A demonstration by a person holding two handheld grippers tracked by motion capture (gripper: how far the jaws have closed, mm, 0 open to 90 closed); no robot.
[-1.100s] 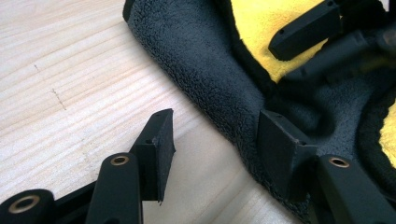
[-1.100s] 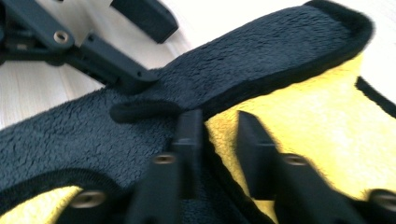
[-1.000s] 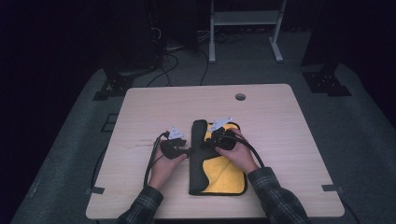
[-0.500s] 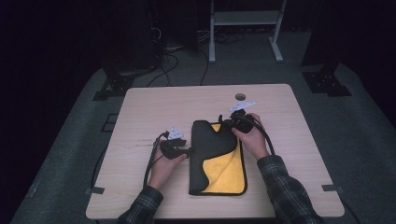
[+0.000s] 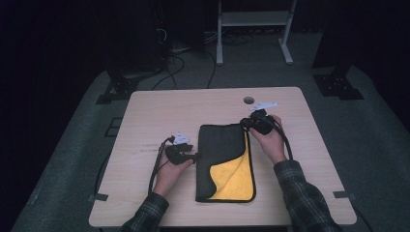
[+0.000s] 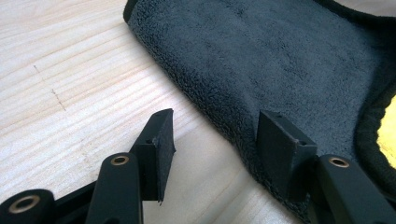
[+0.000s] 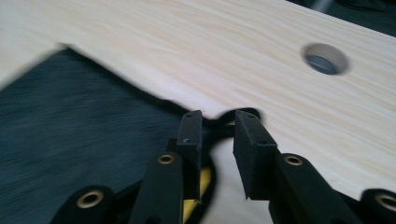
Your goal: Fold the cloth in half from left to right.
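Cloth [image 5: 222, 145]: dark charcoal-grey top face, bright yellow underside showing at lower right, black edge trim. Table [image 5: 159, 111]: pale wood, fine grain streaks. Left gripper [image 5: 192, 157] and right gripper [image 5: 247, 124]: black jaws, brass-coloured rivets. Sleeves [image 5: 302, 188]: dark plaid, grey-green check. Floor [image 5: 67, 145]: grey.

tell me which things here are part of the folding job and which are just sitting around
In the job:
- cloth, dark side folded over its yellow side
- left gripper, open at the cloth's folded edge
- right gripper, jaws just opened at the far corner, apart from the cloth

Lying about:
- white stand on the floor
- cables
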